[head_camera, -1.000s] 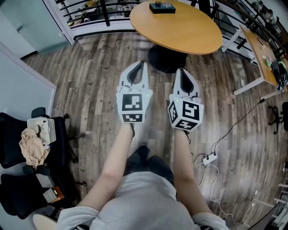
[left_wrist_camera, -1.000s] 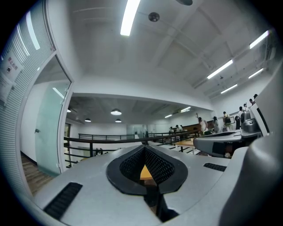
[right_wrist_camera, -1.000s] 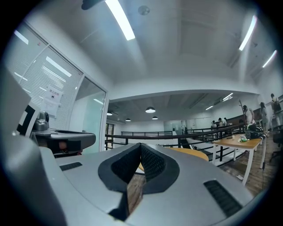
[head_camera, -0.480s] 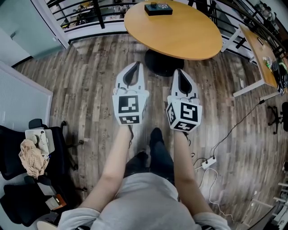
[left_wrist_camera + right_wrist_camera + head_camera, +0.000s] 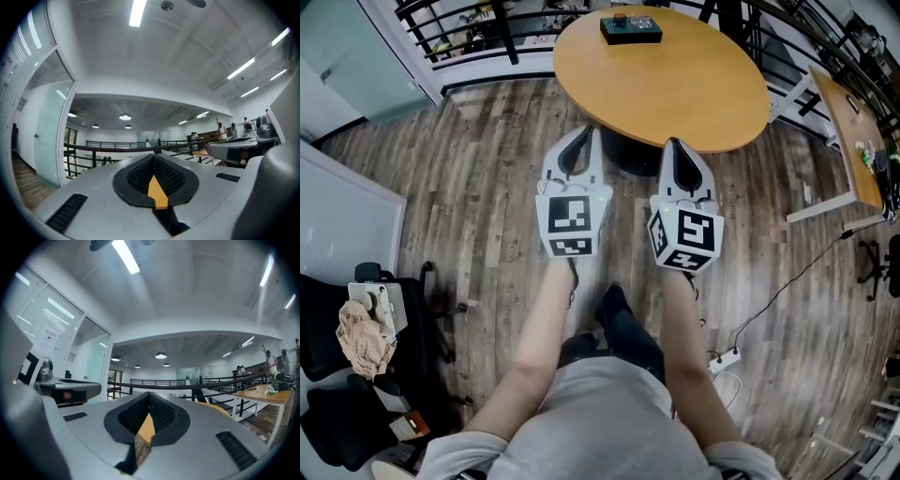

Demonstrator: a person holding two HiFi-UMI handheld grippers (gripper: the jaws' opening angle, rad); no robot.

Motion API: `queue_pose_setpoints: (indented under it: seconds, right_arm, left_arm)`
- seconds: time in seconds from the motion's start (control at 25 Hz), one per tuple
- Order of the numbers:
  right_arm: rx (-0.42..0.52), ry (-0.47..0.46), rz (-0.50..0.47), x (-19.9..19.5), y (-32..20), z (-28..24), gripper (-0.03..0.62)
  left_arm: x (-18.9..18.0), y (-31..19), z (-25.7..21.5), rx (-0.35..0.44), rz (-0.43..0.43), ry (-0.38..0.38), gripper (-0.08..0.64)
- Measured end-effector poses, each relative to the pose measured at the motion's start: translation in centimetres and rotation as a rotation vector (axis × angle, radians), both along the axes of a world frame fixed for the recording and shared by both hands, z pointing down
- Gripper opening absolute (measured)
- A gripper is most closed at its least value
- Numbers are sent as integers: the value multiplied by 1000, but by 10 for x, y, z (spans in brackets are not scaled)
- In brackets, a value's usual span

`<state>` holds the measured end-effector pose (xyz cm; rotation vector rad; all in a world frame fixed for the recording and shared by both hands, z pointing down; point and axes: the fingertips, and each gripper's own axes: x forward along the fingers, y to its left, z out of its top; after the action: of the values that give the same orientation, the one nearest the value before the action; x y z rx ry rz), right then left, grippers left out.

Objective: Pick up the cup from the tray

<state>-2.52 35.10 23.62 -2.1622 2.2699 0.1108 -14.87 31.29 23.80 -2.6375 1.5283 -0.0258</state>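
A round wooden table stands ahead in the head view. At its far side lies a small dark tray with small items on it; they are too small to tell a cup apart. My left gripper and right gripper are held level, side by side above the wood floor, their tips just short of the table's near edge. Both are shut with nothing between the jaws. The left gripper and right gripper look out over a railing into the room, jaws together.
A black railing runs behind the table. A long desk stands at the right. Office chairs with a cloth bundle sit at the left by a glass partition. A power strip and cables lie on the floor at the right.
The table has come nearer and lower in the head view as the person stepped forward. Both grippers stay side by side and shut. The chairs have slid toward the lower left.
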Motion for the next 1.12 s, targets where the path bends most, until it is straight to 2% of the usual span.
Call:
queue_pose_setpoints:
  seconds: [0.44, 0.84, 1.12]
  right_arm:
    - [1, -9, -31, 53, -81, 3, 6]
    - [-10, -21, -40, 69, -137, 11, 6]
    - [-4, -20, -28, 72, -200, 9, 6]
  left_arm:
    - [51, -80, -1, 0, -30, -1, 5]
    - [61, -136, 7, -16, -55, 2, 5]
    - [69, -204, 4, -7, -31, 3, 5]
